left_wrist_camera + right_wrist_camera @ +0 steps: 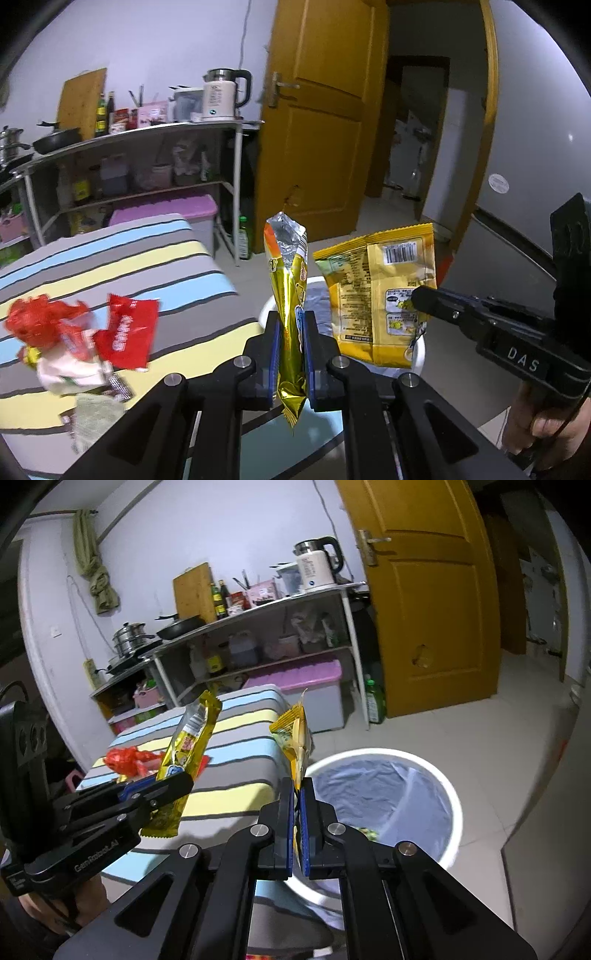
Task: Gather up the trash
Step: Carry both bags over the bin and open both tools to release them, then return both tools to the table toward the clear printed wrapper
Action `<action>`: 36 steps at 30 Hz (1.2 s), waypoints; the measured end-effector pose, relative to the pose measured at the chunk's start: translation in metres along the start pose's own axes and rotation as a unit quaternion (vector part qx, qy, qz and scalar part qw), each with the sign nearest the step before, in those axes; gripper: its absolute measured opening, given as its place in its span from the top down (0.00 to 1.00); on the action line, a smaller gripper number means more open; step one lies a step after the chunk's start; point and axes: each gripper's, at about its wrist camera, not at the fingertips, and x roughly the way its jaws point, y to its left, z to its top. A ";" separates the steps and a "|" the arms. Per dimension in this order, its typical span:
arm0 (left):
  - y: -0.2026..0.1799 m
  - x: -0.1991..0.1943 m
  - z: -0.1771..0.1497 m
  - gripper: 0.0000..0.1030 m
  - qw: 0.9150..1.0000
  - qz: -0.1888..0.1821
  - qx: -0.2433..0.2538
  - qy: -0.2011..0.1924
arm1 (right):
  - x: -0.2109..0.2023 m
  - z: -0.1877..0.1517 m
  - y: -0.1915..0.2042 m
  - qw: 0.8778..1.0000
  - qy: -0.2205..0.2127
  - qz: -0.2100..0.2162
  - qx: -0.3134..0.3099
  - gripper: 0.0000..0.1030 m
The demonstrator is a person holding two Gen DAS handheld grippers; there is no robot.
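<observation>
In the left wrist view my left gripper (291,326) is shut on a gold foil wrapper (290,273) that stands upright, torn open at its top. To its right my right gripper (419,299) is shut on a flat yellow snack bag (376,288). The right wrist view shows that bag (297,734) edge-on between the right gripper's (295,801) blue pads. The left gripper (177,784) holds the gold wrapper (188,738) over the table's edge. A white trash bin (455,812) with a grey liner stands on the floor just beyond both grippers. Red wrappers (125,332) and other scraps lie on the striped tablecloth (129,251).
A metal shelf (258,609) with a kettle, bottles and pans lines the wall. A purple-lidded box (303,679) and a green bottle (375,698) stand beside it. A yellow wooden door (424,590) is open at the right. Tiled floor surrounds the bin.
</observation>
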 end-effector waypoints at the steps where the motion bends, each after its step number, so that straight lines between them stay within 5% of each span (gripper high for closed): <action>1: -0.003 0.004 0.000 0.89 1.000 -0.004 0.001 0.002 | 0.001 0.000 -0.004 1.000 0.002 -0.002 0.003 0.97; 19: -0.029 0.070 0.002 0.88 0.998 -0.039 0.016 0.054 | 0.025 -0.014 -0.051 0.998 0.043 -0.030 0.042 0.97; 27: -0.027 0.090 0.001 0.70 0.996 -0.051 0.009 0.070 | 0.036 -0.018 -0.060 0.997 0.061 -0.035 0.044 0.92; 36: -0.020 0.085 0.002 0.70 0.997 -0.048 0.002 0.059 | 0.036 -0.017 -0.058 0.997 0.059 -0.034 0.039 0.86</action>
